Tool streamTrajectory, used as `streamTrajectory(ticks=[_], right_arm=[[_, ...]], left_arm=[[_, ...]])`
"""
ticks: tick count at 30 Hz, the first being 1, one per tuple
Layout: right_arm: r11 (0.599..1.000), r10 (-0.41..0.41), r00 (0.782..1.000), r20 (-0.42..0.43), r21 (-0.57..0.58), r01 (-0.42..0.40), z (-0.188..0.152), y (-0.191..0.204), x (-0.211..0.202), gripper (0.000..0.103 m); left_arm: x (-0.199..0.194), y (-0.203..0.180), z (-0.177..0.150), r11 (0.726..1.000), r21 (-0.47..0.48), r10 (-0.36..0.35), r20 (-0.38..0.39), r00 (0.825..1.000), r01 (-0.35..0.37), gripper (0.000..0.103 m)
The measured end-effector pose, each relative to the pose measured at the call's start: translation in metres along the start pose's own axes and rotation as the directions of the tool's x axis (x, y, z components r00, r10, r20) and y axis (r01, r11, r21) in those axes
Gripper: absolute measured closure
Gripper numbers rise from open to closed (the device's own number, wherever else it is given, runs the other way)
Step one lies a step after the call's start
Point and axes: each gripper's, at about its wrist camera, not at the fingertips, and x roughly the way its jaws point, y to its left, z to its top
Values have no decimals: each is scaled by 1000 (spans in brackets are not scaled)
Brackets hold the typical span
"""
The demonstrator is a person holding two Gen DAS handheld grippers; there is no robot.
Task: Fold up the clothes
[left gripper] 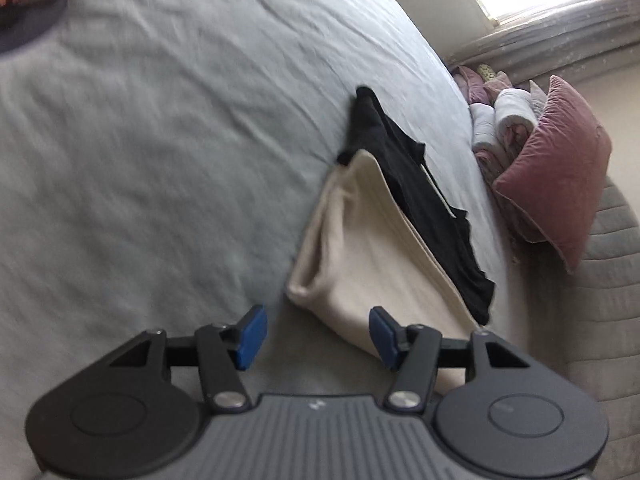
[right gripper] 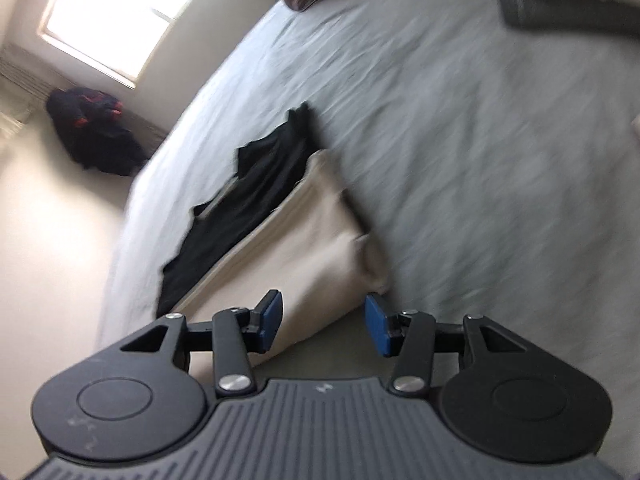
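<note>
1. The left gripper (left gripper: pixel 318 338) is seen with its blue pads (left gripper: pixel 252 338) spread wide and nothing held between them; it hangs just above the near corner of the folded cream garment (left gripper: pixel 368 264).
2. The cream garment is laid on the grey bedsheet (left gripper: pixel 160 128), with a black garment (left gripper: pixel 420 200) touching its far edge.
3. The right gripper (right gripper: pixel 324 328) is likewise spread wide and empty, over the cream garment's (right gripper: pixel 304 248) near edge.
4. A mauve cushion (left gripper: pixel 556 168) is seen beyond the bed.

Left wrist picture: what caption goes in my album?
Open left gripper hovers near folded cream garment beside black garment on grey bed.
</note>
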Motion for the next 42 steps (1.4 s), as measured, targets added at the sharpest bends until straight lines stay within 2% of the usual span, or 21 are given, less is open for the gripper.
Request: streamTrajectory(ticks=[2, 5, 6, 7, 8, 9, 10, 12, 15, 19, 26, 33, 35, 38, 40, 42], right_arm=[[999, 8, 1000, 14, 43, -8, -7, 0, 13, 53], [992, -10, 995, 101, 125, -3, -16, -5, 26, 53], [987, -9, 990, 138, 157, -13, -18, -7, 28, 53], [982, -14, 985, 170, 185, -18, -20, -8, 29, 55], [978, -23, 980, 196, 208, -18, -22, -9, 31, 63], [973, -41, 975, 217, 230, -10, -24, -10, 32, 79], [968, -65, 971, 231, 250, 5, -26, -10, 33, 87], [959, -81, 965, 251, 285, 7, -30, -11, 34, 93], [963, -105, 954, 282, 268, 27, -35, -1, 28, 94], [973, -95, 945, 313, 228, 23, -39, 9, 10, 94], [978, -106, 953, 283, 204, 48, -45, -4, -3, 95], [991, -80, 968, 237, 124, 52, -60, -15, -24, 94], [994, -75, 973, 217, 95, 56, -62, -19, -19, 94], [994, -60, 976, 209, 98, 40, -65, -31, -19, 93], [995, -70, 969, 237, 90, 50, -62, -30, -22, 81], [995, -89, 958, 274, 77, 70, -58, -27, -25, 67]], left_arm=[[7, 1, -6, 998, -52, -32, 37, 999, 34, 45], [17, -1, -17, 994, -99, -33, 123, 992, 45, 48], [19, -3, -20, 994, -101, -19, 151, 988, 34, 57], [21, -7, -23, 995, -97, 6, 173, 985, 11, 69], [23, -8, -25, 995, -101, 28, 188, 982, -9, 77], [25, -8, -26, 994, -108, 45, 200, 979, -24, 94], [26, -7, -28, 992, -127, 54, 212, 976, -27, 96], [27, -7, -30, 986, -163, 71, 231, 970, -33, 97], [17, -23, -35, 987, -124, 130, 252, 959, -101, 98], [0, -31, -38, 990, -108, 118, 262, 958, -92, 98], [-12, -26, -49, 989, -43, 146, 190, 971, -140, 97], [-25, -4, -64, 991, 46, 121, 146, 982, -129, 97], [-22, 3, -67, 989, 80, 112, 138, 984, -124, 95], [-24, 5, -63, 990, 92, 89, 142, 986, -103, 87], [-30, 4, -58, 990, 92, 89, 165, 982, -105, 77], [-35, 0, -54, 984, 131, 91, 192, 977, -118, 75]])
